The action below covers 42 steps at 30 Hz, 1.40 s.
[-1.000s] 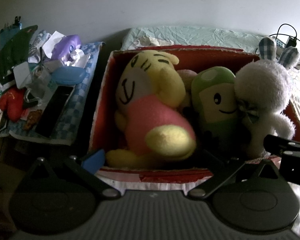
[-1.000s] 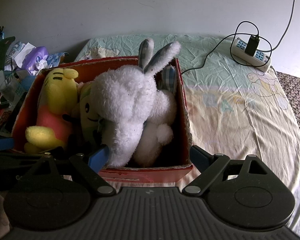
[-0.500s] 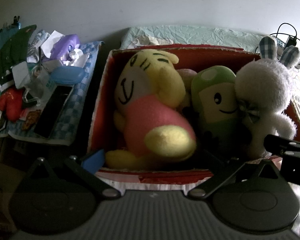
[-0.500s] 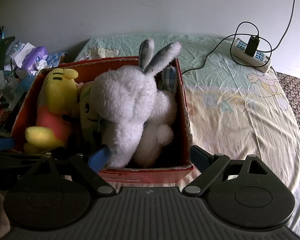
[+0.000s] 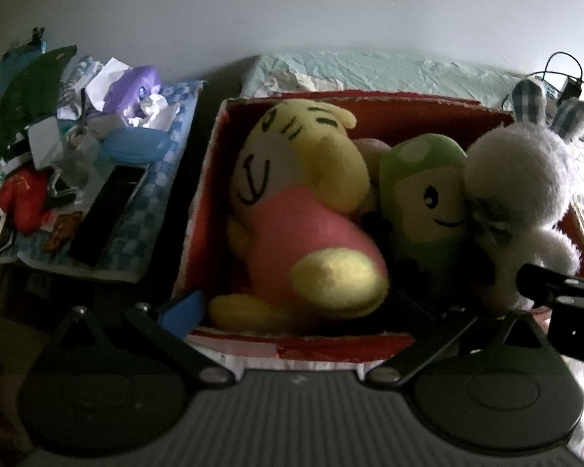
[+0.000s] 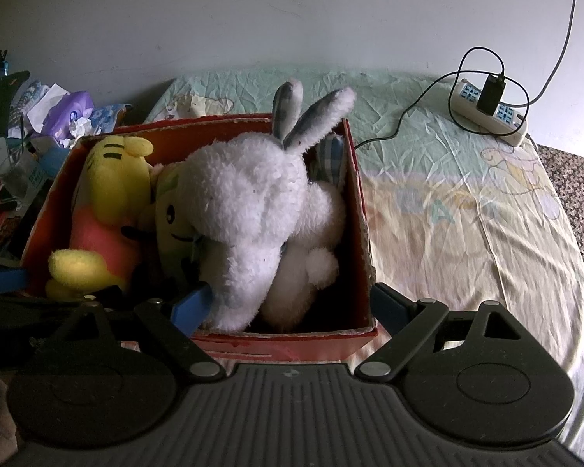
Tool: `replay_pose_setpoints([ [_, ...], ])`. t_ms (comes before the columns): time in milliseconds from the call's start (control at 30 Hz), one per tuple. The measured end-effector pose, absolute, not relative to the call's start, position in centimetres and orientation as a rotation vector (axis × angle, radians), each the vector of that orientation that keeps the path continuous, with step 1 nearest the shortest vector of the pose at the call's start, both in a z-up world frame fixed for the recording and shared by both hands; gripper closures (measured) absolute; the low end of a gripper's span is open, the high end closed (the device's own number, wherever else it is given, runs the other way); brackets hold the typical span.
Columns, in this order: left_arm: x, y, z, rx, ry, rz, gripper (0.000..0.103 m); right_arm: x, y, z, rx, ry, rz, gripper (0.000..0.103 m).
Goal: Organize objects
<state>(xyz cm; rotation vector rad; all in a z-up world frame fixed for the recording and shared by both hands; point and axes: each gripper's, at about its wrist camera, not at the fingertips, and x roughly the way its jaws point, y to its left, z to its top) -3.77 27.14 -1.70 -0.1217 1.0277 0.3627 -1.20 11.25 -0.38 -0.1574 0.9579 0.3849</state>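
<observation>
A red cardboard box [image 5: 299,340] [image 6: 276,344] sits on the bed and holds three plush toys. A yellow and pink plush [image 5: 303,214] [image 6: 105,194] lies on its left side. Wedged in the middle is a green plush [image 5: 424,194] [image 6: 171,210]. At the right a white rabbit [image 5: 518,179] [image 6: 245,202] leans over, ears up. My left gripper [image 5: 299,311] is open at the box's front left wall, gripping nothing. My right gripper [image 6: 292,305] is open at the front right, its blue pad touching the rabbit's leg.
A cluttered pile [image 5: 78,148] of papers, a purple tissue pack [image 5: 132,89] and a black flat object [image 5: 105,214] lies left of the box. Right of the box stretches the pale bed sheet [image 6: 447,214], with a power strip [image 6: 490,111] and cables at the back right.
Both views shift by only a few pixels. The box and toys have not moved, and both grippers stay open.
</observation>
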Motion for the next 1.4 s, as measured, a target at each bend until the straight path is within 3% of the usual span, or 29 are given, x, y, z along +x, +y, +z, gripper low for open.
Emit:
replay_pose_setpoints([
  [1400, -3.53, 26.98, -1.47, -0.089, 1.003, 0.356, 0.001, -0.95, 11.17, -0.36, -0.133, 0.954, 0.374, 0.013],
])
